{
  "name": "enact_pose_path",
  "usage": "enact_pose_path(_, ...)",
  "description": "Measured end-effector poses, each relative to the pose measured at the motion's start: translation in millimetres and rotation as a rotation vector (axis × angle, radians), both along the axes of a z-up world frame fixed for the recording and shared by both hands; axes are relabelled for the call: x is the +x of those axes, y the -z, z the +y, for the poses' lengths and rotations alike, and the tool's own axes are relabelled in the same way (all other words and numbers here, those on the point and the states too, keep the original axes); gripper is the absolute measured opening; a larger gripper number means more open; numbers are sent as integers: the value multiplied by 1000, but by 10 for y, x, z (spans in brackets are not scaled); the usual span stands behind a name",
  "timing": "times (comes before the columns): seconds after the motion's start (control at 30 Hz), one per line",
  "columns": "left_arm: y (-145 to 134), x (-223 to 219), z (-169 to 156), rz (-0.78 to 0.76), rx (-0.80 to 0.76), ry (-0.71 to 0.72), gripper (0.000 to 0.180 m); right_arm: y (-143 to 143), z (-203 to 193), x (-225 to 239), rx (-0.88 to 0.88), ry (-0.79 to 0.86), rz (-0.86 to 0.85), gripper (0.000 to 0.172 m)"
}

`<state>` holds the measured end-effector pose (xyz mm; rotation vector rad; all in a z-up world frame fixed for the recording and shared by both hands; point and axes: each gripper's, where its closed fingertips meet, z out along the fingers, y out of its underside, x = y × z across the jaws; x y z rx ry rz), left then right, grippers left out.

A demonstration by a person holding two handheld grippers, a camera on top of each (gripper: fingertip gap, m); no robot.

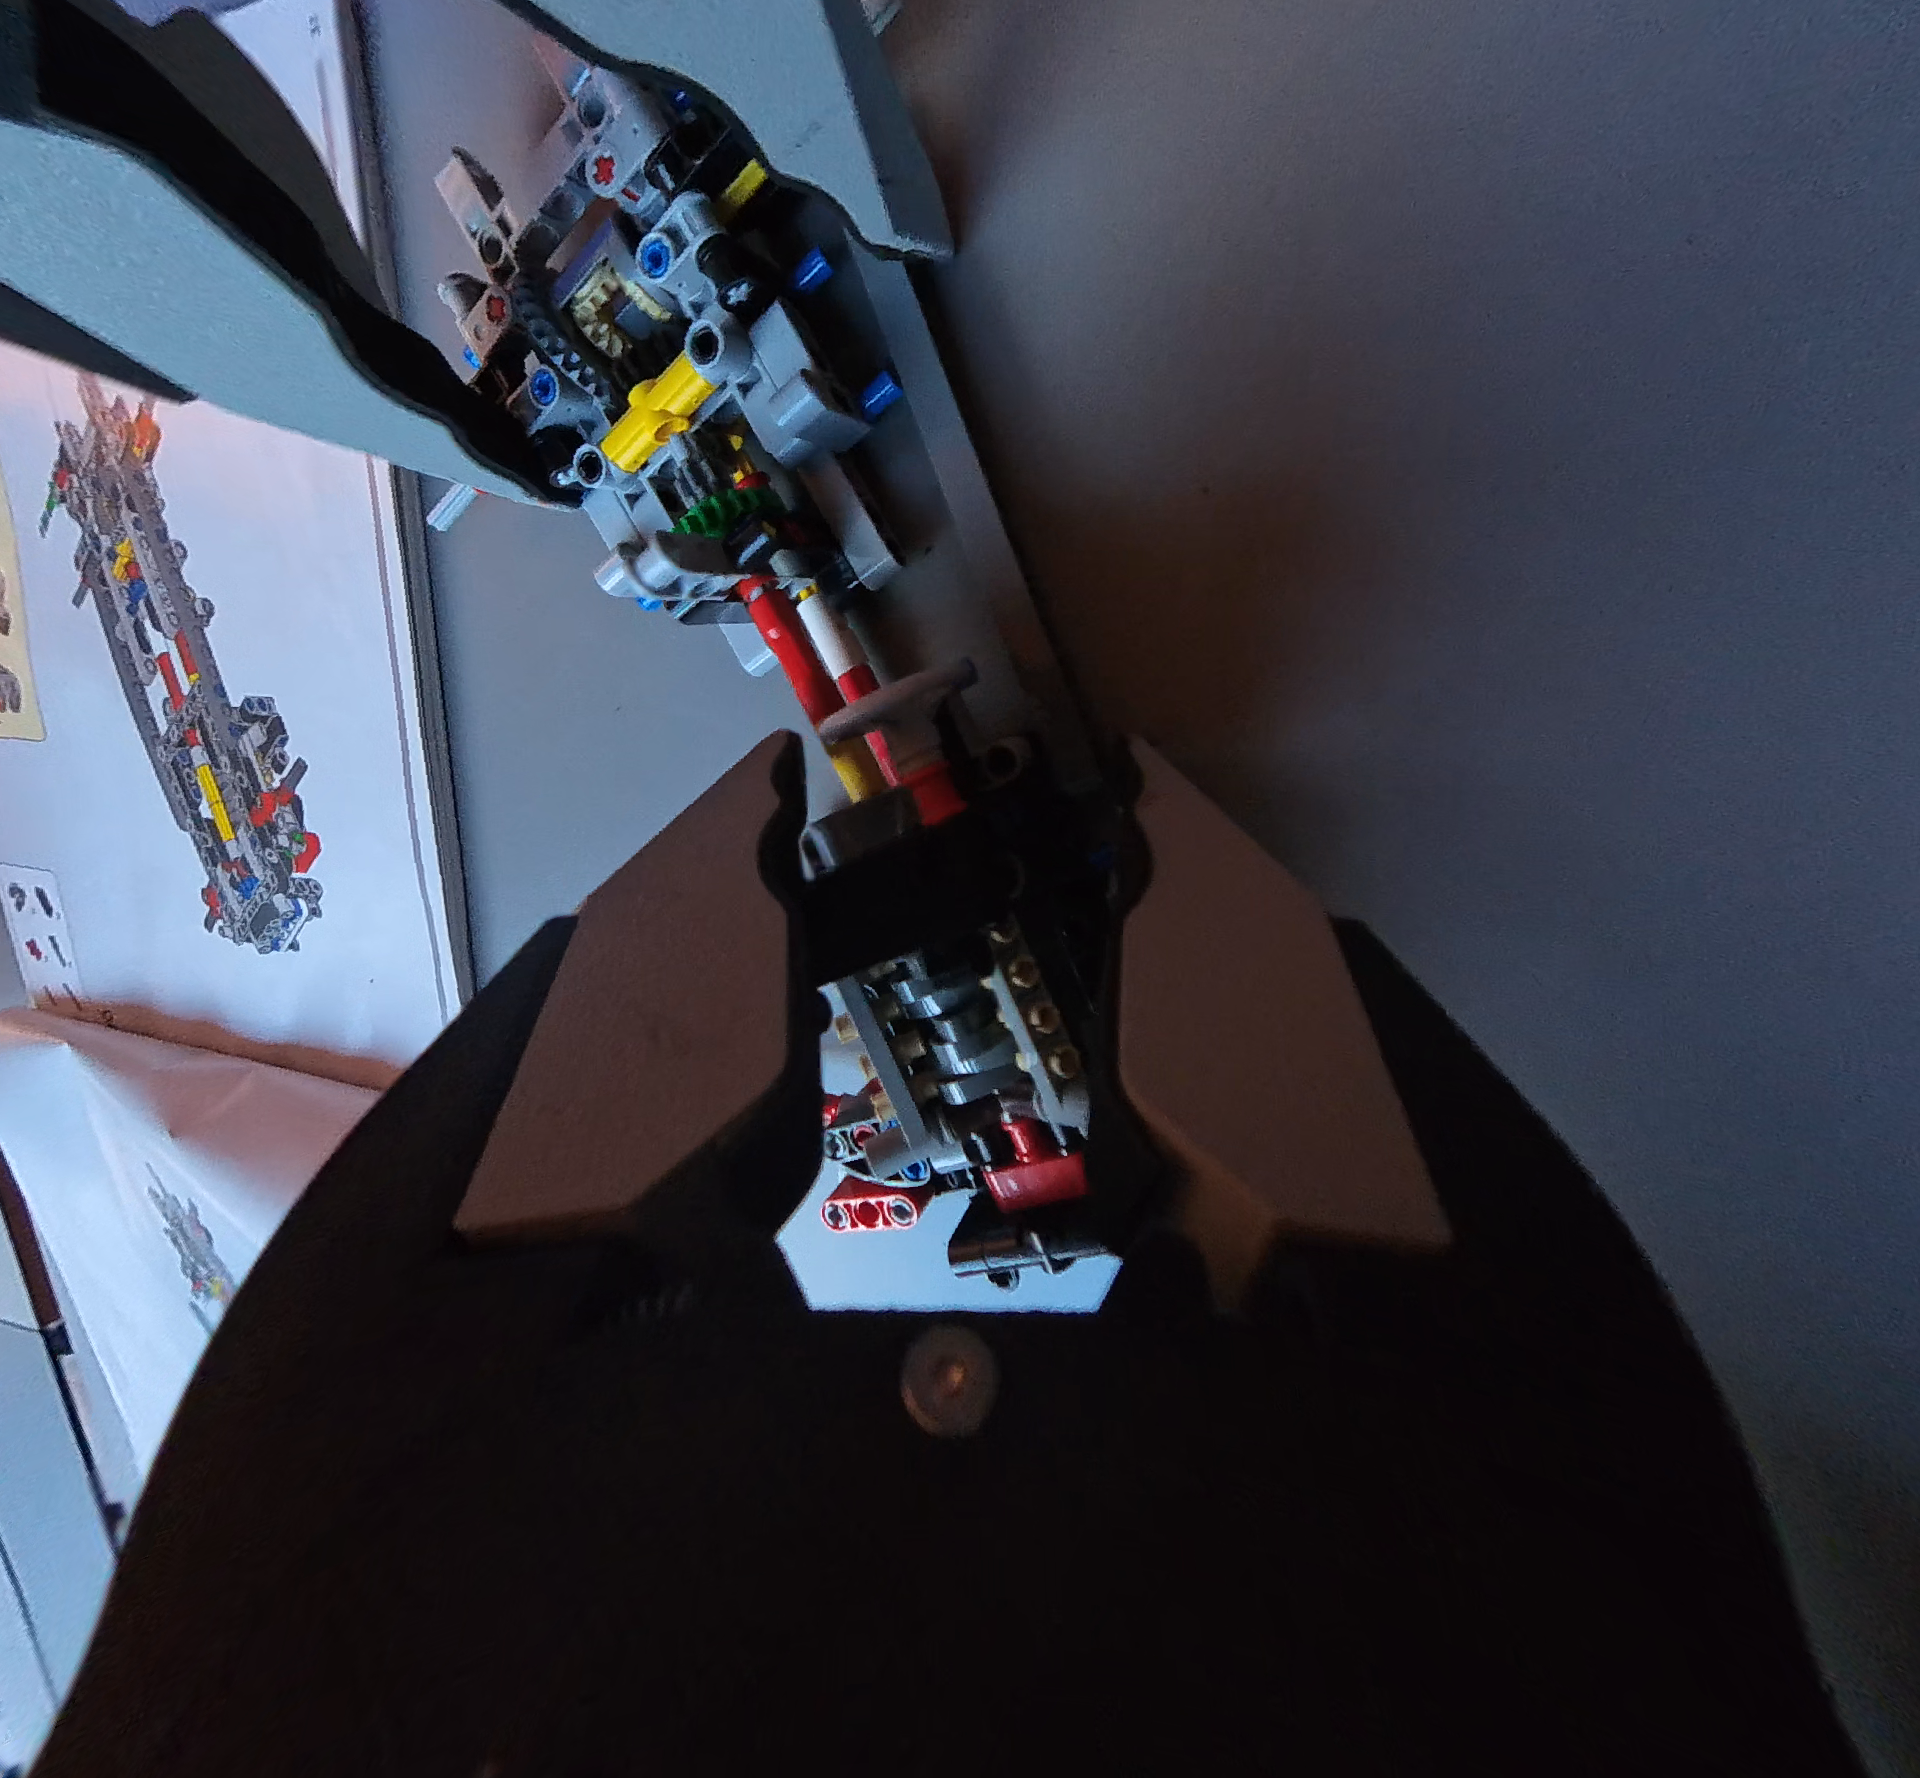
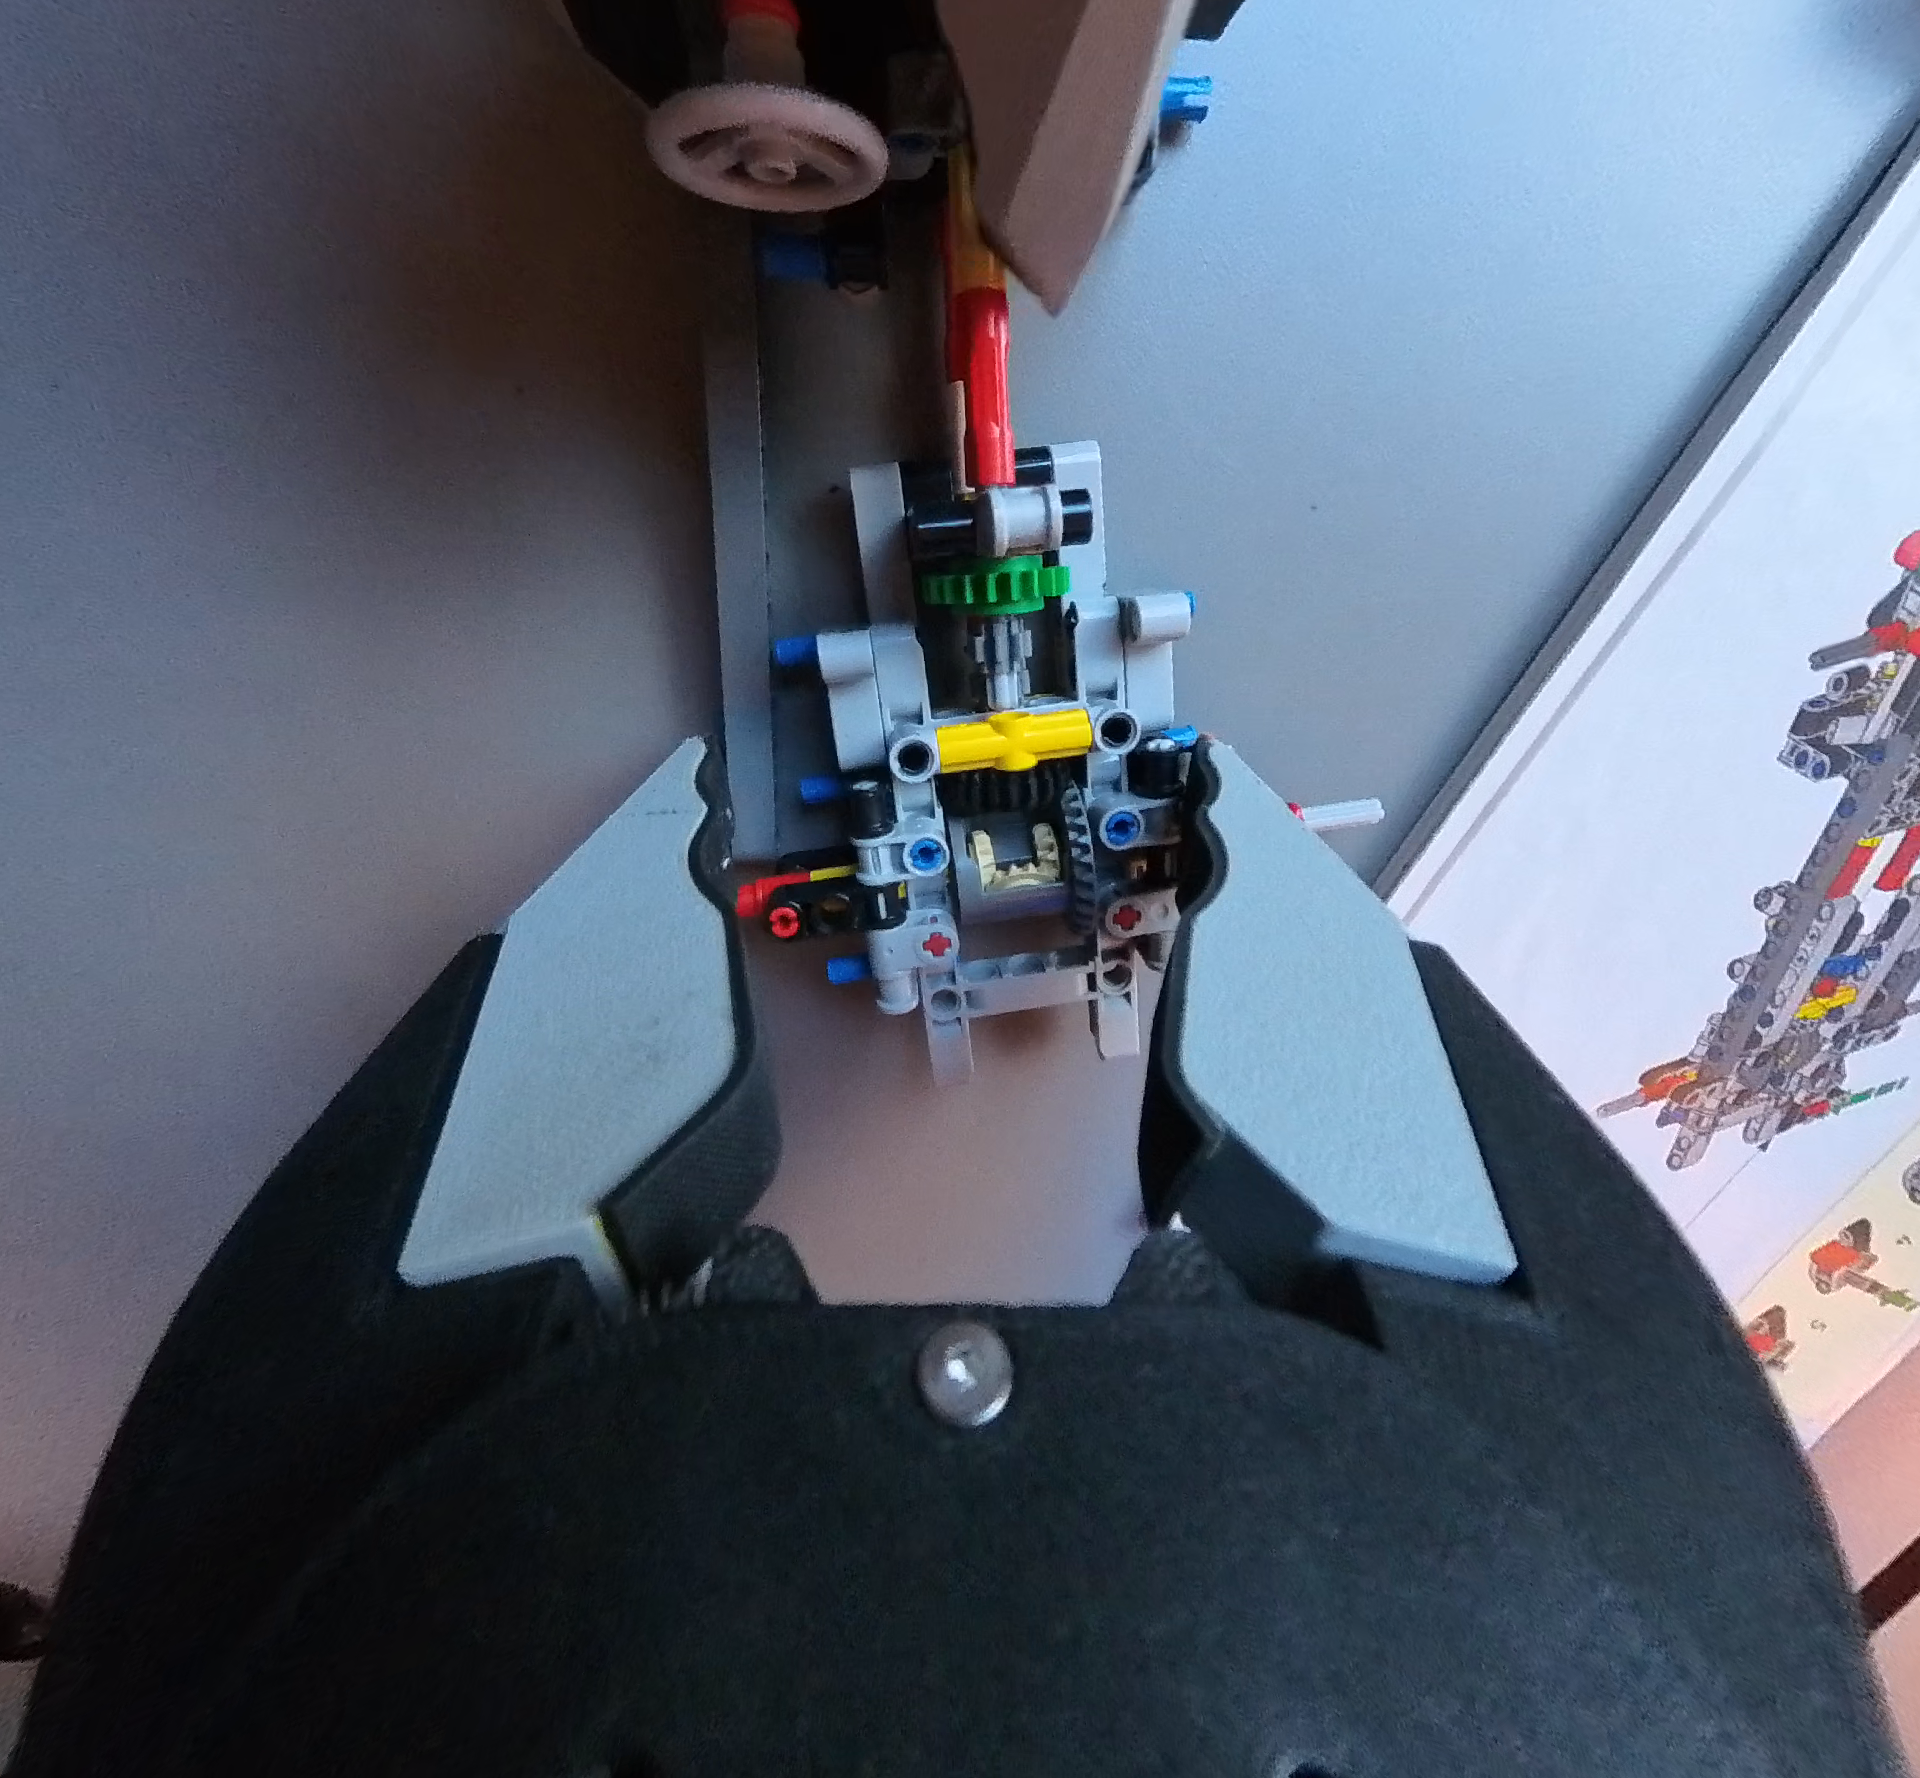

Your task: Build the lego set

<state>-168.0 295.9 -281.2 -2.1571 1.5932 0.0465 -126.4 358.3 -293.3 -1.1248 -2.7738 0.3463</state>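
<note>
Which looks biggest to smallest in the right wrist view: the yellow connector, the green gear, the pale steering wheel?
1. Pale steering wheel, largest.
2. Yellow connector and green gear look alike in width; no ranking.

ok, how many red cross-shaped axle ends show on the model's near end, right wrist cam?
2. One red axle end sits at the near left corner of the brick model, the other at the near right. More may be hidden.

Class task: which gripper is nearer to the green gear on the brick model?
Right. The right gripper straddles the model's end just short of the green gear; the left gripper holds the opposite end, beyond the red axles.
</note>
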Motion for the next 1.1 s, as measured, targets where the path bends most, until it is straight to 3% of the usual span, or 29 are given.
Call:
enact_pose_path(0.13,5,-46,16,-24,-32,-65,66,-6,-52,51,-20,55,36,85)
enact_pose_path(0.33,-18,-13,-13,16,15,-53,69,-27,-154,146,-72,125,143,84)
enact_pose_path(0.67,-18,75,-59,19,21,-4,66,-46,-235,324,-13,144,148,85)
enact_pose_path(1.1,-7,117,-88,-17,11,-17,60,-21,-266,311,-63,161,112,81)
